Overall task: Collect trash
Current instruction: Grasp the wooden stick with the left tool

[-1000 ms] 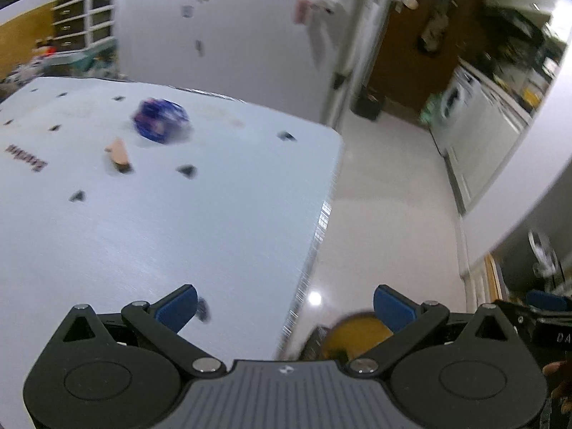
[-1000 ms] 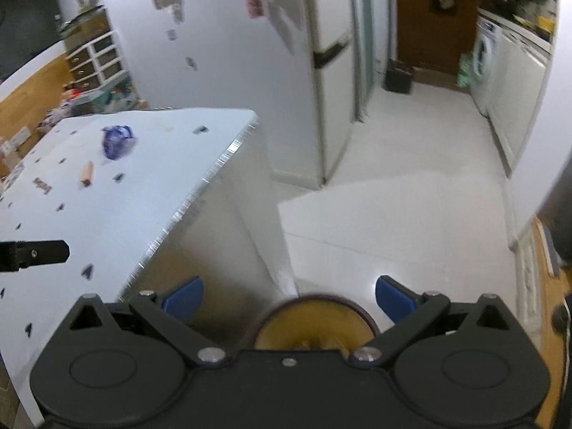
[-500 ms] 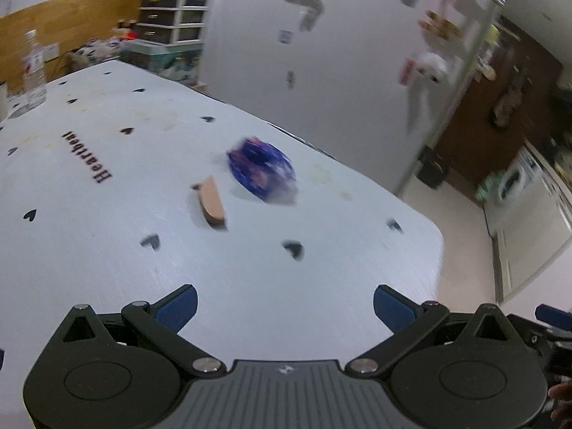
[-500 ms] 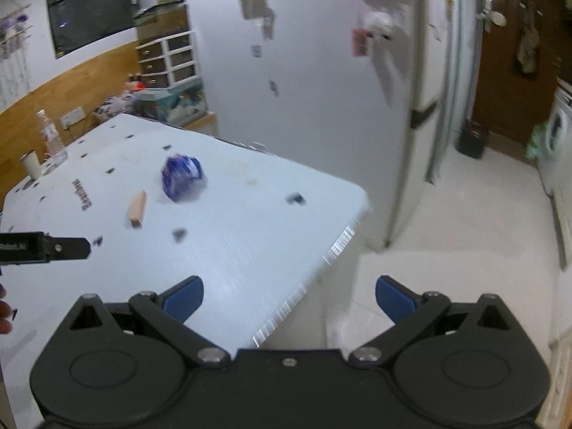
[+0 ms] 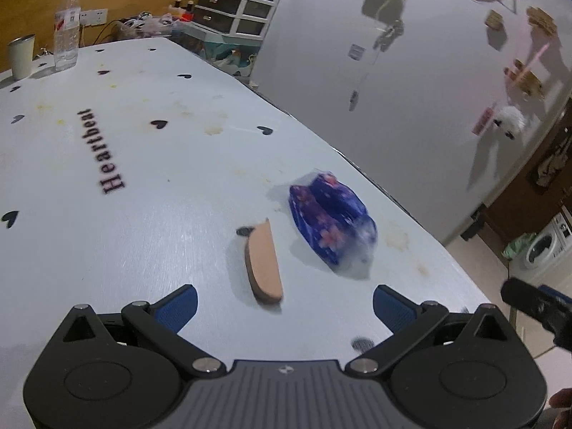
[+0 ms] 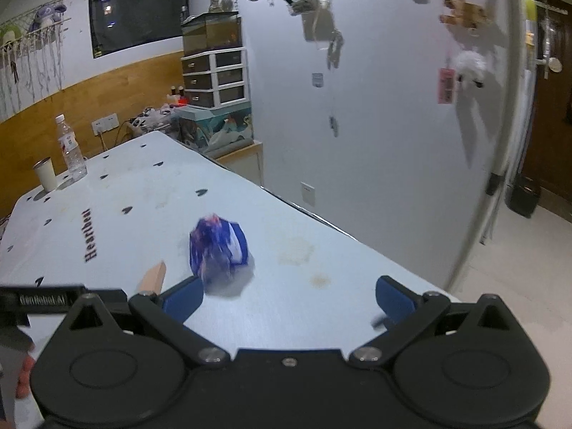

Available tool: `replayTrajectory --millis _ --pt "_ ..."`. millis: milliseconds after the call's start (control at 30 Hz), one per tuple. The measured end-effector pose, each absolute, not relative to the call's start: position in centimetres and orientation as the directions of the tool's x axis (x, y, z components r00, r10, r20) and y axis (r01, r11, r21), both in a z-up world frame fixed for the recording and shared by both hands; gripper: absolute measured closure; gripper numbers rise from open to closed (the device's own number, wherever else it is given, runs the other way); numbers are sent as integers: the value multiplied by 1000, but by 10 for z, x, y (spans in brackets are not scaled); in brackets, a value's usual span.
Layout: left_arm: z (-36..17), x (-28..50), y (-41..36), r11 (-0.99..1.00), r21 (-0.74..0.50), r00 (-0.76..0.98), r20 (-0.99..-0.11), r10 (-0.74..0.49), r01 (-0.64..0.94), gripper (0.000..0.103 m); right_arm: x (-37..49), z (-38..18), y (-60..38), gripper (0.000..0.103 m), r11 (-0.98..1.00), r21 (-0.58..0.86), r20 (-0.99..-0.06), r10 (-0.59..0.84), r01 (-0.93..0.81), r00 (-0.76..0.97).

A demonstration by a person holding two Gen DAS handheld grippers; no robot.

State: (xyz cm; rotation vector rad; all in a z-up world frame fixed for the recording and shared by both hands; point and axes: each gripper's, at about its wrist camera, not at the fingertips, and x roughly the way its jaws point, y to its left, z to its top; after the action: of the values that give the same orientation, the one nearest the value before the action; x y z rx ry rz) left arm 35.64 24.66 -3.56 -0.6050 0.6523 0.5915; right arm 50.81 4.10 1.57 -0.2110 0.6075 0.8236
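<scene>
A crumpled blue wrapper lies on the pale blue table, with a flat tan piece just left of it. My left gripper is open and empty, hovering low just short of the tan piece. In the right wrist view the wrapper sits ahead and left of centre, the tan piece beside it. My right gripper is open and empty, its left fingertip near the wrapper.
A water bottle and a white cup stand at the table's far left end. The table's right edge drops to the floor beside a grey wall. Drawers and clutter stand behind the table.
Both grippers have swung left from the floor and table edge towards the table top and moved closer to the wrapper and tan piece. Both stay open.
</scene>
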Motion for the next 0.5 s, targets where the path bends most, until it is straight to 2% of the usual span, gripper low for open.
replayTrajectory --millis 300,367,500 --pt "-68 391 272 650 -284 618 -695 367 -705 24 535 -4 113 0 604 0 -590 644 -797 488" --pt "-75 398 274 655 -257 604 -700 381 -711 32 538 -10 126 0 589 -12 -606 638 -808 475" --pt "-84 406 275 673 -210 589 -701 401 -709 38 541 -19 147 0 563 -47 -621 630 -825 466"
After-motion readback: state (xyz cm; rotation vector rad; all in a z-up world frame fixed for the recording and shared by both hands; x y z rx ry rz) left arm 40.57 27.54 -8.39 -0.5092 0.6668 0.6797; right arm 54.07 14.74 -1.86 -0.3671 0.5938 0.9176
